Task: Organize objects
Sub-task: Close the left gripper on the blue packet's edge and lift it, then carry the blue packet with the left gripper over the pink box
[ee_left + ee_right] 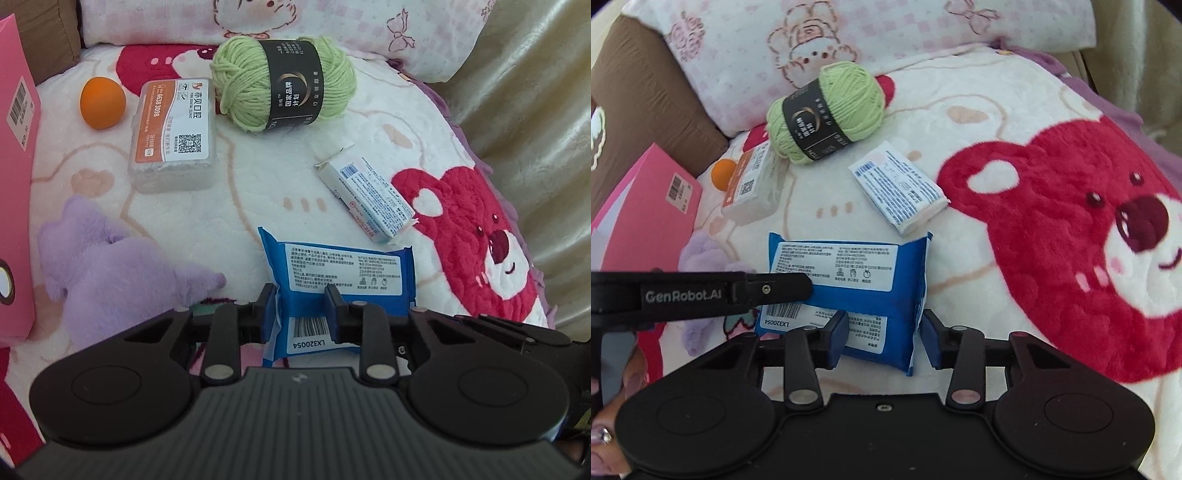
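A blue wipes pack (pixel 343 273) lies on the bear-print blanket (pixel 251 192). My left gripper (pixel 301 310) is shut on the pack's near left end, over the barcode flap. In the right wrist view the pack (pixel 849 273) lies between the fingers of my right gripper (pixel 884 338), whose jaws stand apart around its near right corner. The left gripper's arm (pixel 701 291) reaches in from the left over the pack.
On the blanket lie a green yarn ball (pixel 282 83), a clear floss box (pixel 173 134), an orange ball (pixel 102 102), a white medicine carton (pixel 369 194) and a purple plush toy (pixel 110 273). A pink box (pixel 14 184) stands at the left. Pillows line the back.
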### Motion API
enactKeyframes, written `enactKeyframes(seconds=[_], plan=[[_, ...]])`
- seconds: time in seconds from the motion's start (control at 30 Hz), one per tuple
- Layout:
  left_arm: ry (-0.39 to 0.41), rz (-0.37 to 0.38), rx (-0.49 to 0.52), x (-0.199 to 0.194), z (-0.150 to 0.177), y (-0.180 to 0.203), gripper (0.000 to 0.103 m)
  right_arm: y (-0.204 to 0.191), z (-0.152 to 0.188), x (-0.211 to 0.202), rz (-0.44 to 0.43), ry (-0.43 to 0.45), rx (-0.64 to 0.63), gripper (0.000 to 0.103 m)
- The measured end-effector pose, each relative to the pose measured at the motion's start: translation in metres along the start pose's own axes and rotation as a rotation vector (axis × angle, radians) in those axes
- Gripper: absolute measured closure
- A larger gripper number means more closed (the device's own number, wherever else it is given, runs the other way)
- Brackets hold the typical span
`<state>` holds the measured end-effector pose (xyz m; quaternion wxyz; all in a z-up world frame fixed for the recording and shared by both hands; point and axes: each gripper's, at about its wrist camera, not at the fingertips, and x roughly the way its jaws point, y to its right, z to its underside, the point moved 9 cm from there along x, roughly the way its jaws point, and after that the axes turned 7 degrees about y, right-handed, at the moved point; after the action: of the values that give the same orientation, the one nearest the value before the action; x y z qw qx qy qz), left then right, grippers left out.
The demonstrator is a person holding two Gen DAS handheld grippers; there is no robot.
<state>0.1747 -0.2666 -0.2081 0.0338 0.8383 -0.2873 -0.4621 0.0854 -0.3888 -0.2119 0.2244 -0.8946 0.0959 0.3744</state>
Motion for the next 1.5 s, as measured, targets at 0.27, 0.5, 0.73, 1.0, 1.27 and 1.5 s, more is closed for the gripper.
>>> enactKeyframes(seconds=[0.27, 0.5, 0.73, 1.0, 1.27, 1.5], plan=[[-0.021, 0.020, 0.008, -0.011, 0.007, 0.003, 0.076, -0.016, -0.001, -0.009, 0.021, 0.024, -0.107, 0.062], [-0.026, 0.031, -0.010, -0.031, 0.009, 0.004, 0.076, -0.030, -0.004, -0.028, 0.016, 0.020, -0.155, 0.061], [-0.047, 0.019, 0.014, -0.055, 0.007, 0.008, 0.076, -0.044, -0.007, -0.047, -0.020, -0.016, -0.165, 0.059], [-0.059, 0.006, 0.028, -0.085, 0.003, 0.011, 0.076, -0.064, -0.012, -0.069, -0.035, -0.034, -0.210, 0.058], [-0.055, 0.038, -0.002, -0.109, 0.003, 0.005, 0.077, -0.078, -0.016, -0.085, -0.064, -0.026, -0.253, 0.056], [-0.053, 0.035, -0.003, -0.134, 0.003, 0.000, 0.077, -0.098, -0.016, -0.101, -0.081, -0.031, -0.287, 0.055]])
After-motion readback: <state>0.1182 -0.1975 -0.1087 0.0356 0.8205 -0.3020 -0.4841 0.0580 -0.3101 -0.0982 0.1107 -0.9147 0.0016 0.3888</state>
